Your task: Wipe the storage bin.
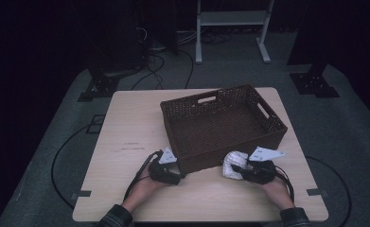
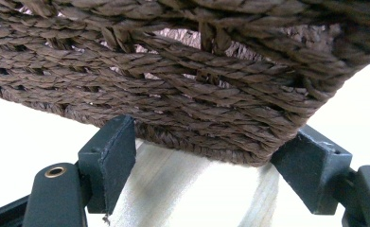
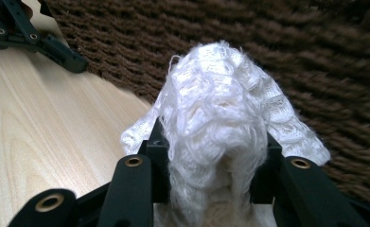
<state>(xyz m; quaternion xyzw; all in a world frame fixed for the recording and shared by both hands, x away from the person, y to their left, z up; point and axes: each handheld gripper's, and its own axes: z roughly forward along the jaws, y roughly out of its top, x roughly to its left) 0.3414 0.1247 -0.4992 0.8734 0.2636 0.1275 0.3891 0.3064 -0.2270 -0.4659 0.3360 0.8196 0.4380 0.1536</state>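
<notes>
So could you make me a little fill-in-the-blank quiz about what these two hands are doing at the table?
1. The right gripper has its jaws shut on a bundle of ____ cloth.
2. The brown woven ____ sits on the wooden table.
3. The left gripper has its jaws set at a near ____ of that container, one on each side.
4. Inside, the container is ____.

Missing words: white; basket; corner; empty
</notes>
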